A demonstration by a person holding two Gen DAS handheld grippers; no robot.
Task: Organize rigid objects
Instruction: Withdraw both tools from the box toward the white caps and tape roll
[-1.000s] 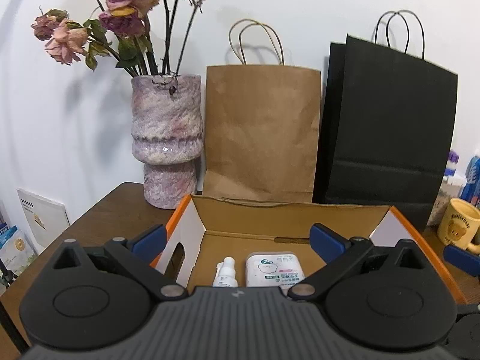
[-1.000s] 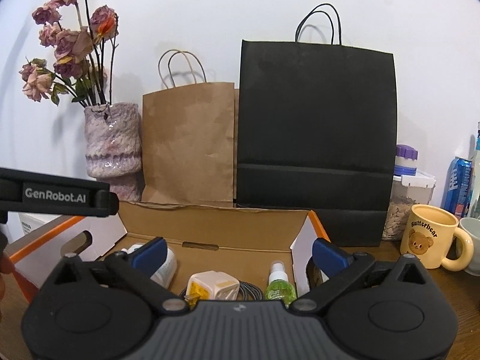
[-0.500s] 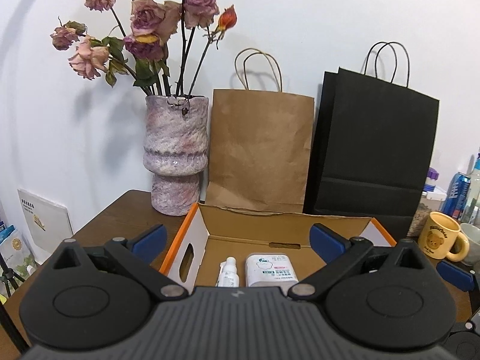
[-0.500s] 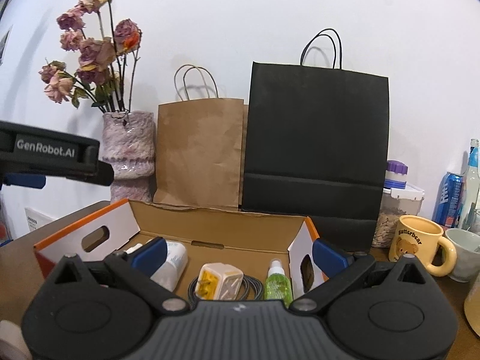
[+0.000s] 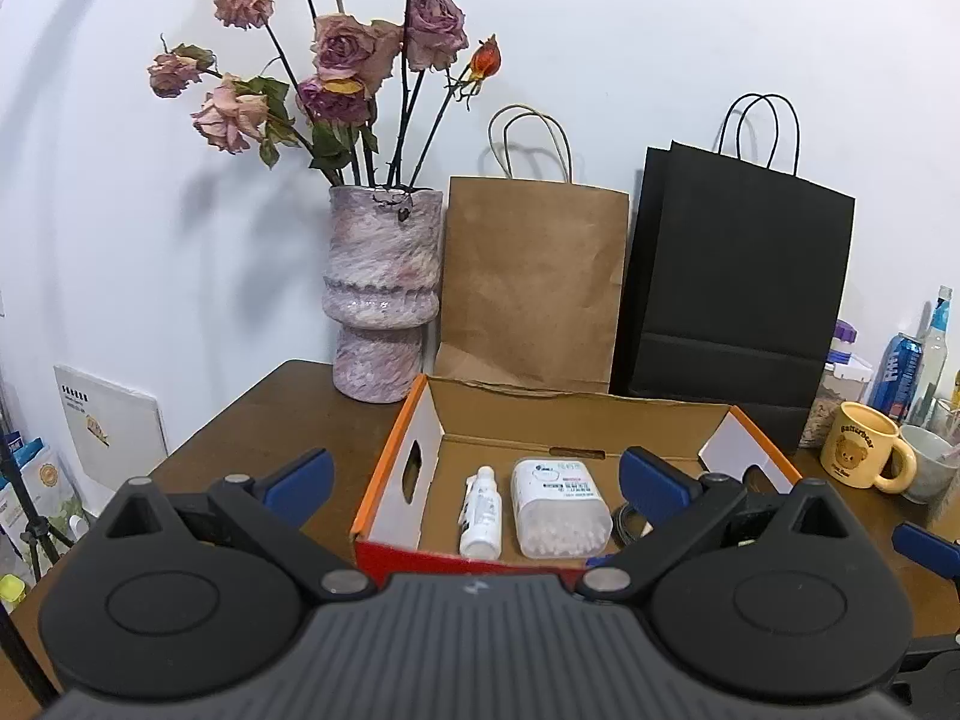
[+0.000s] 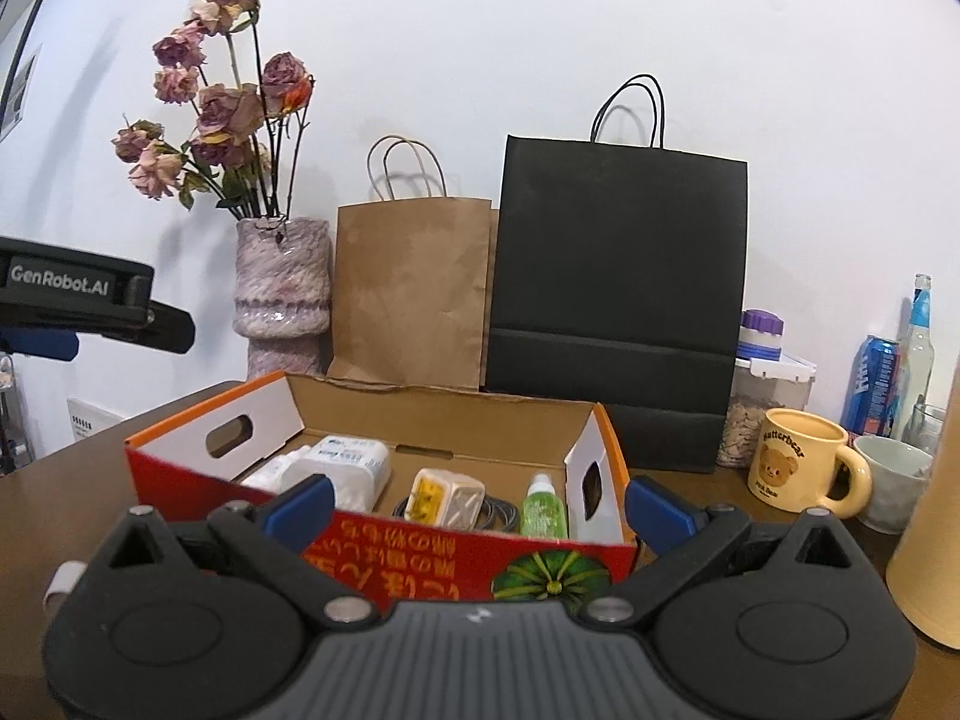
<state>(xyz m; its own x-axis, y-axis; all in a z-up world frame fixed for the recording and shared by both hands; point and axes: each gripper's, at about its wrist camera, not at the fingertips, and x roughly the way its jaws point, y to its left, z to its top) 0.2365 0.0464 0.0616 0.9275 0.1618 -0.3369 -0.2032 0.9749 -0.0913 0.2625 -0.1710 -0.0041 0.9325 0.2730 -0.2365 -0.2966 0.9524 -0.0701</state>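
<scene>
Table (image 6: 78,480): box (image 6: 456,558) packed, mug (image 6: 798,468) beside it
Left gripper (image 5: 474,477): spread, empty
Right gripper (image 6: 480,501): spread, empty
Risk: clipping box wall

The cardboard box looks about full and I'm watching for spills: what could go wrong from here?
1. The vase with tall dried flowers stands just behind the cardboard box; a nudge to the box might tip it.
2. The yellow mug and white cup sit close to the box's right end, where the open right gripper could clip them.
3. The green bottle stands upright inside, so it may topple.
</scene>
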